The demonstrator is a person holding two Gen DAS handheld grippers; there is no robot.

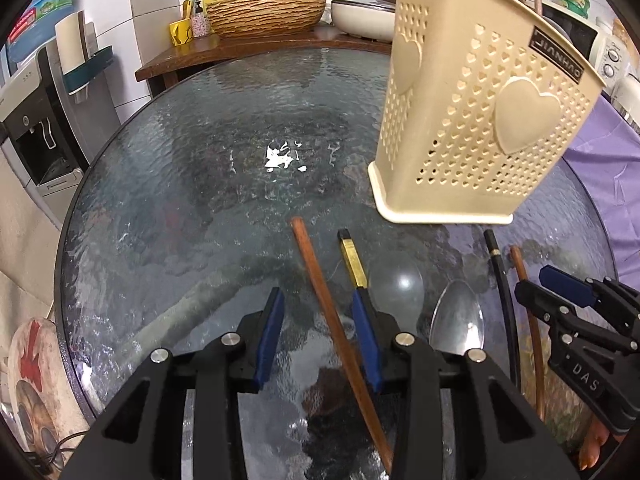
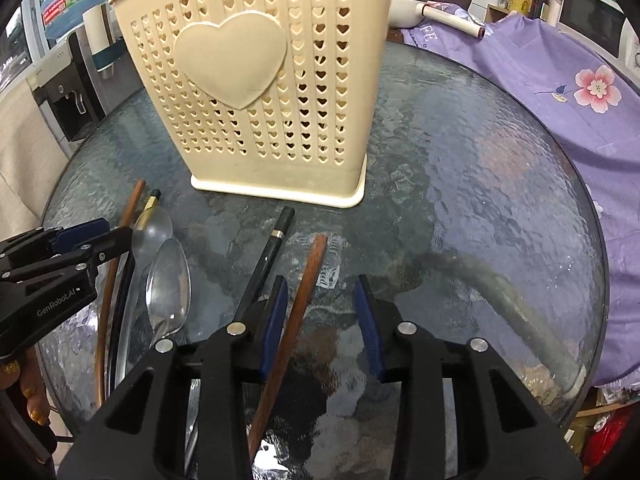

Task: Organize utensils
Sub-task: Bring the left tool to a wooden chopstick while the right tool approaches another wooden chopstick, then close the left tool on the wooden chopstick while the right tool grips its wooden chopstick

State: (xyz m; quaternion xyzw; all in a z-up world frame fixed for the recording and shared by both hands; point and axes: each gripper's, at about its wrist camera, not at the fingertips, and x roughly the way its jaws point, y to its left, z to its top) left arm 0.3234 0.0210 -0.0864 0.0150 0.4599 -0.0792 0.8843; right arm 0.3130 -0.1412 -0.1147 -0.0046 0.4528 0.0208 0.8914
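A cream perforated utensil holder (image 1: 476,120) with heart cut-outs stands on the round glass table (image 1: 200,160); it also shows in the right wrist view (image 2: 260,92). Before it lie brown chopsticks (image 1: 328,304), a black-and-gold chopstick (image 1: 352,260), a black chopstick (image 1: 500,288), and two metal spoons (image 1: 458,320). My left gripper (image 1: 320,336) is open, its jaws either side of a brown chopstick. My right gripper (image 2: 322,320) is open around another brown chopstick (image 2: 304,288), with the black chopstick (image 2: 272,252) and spoons (image 2: 168,280) to its left.
A counter behind the table holds a woven basin (image 1: 264,14), a white pot (image 1: 362,16) and cups. A water dispenser (image 1: 36,120) stands left. Purple floral cloth (image 2: 560,92) covers the right side. The left gripper shows at the left edge of the right wrist view (image 2: 60,256).
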